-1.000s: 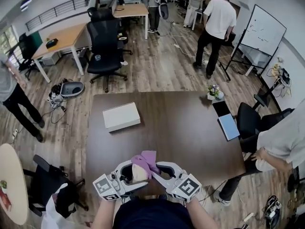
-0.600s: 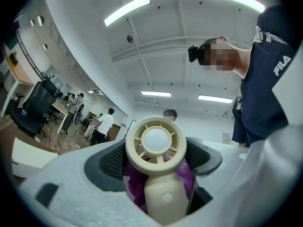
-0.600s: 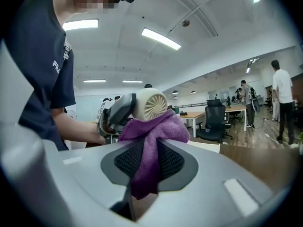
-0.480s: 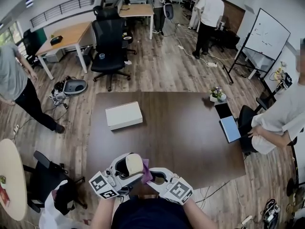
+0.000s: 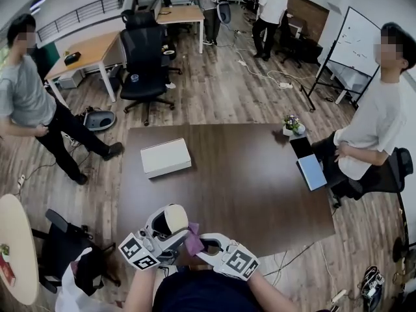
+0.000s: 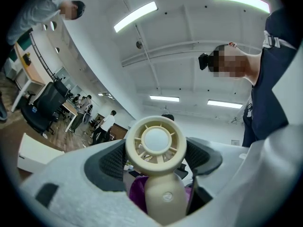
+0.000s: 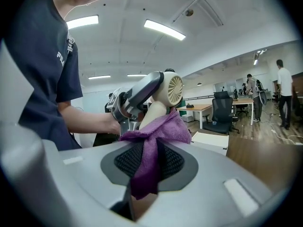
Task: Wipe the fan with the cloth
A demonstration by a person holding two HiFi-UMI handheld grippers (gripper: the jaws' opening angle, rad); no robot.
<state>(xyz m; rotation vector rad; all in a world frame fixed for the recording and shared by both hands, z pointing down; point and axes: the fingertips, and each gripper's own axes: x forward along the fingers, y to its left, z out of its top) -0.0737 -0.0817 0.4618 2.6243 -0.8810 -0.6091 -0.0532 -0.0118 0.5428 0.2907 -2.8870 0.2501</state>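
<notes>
The fan (image 6: 156, 143) is a small cream hand-held unit, seated between the jaws of the left gripper (image 5: 166, 225). Its round ribbed head stands level with the two dark pads and its handle runs back into the throat of the jaws. The jaws are closed on it, apparently about where head meets handle, though the head hides the exact contact. It is judged light, of rigid moulded plastic with a smooth and probably slippery handle. The thin grille ribs look breakable, so the handle or neck is the place to grip, never the grille. The cloth (image 7: 156, 131) is purple, soft and limp, and the jaws of the right gripper (image 5: 205, 244) are clamped on a fold of it. Its free end bunches just past those jaw tips against the fan's handle. No brand or label is legible on fan or cloth. The handle's small round mark bears no readable text, and the operator's shirt print is too oblique to read. A dark table (image 5: 260, 181) lies beyond both jaws.
</notes>
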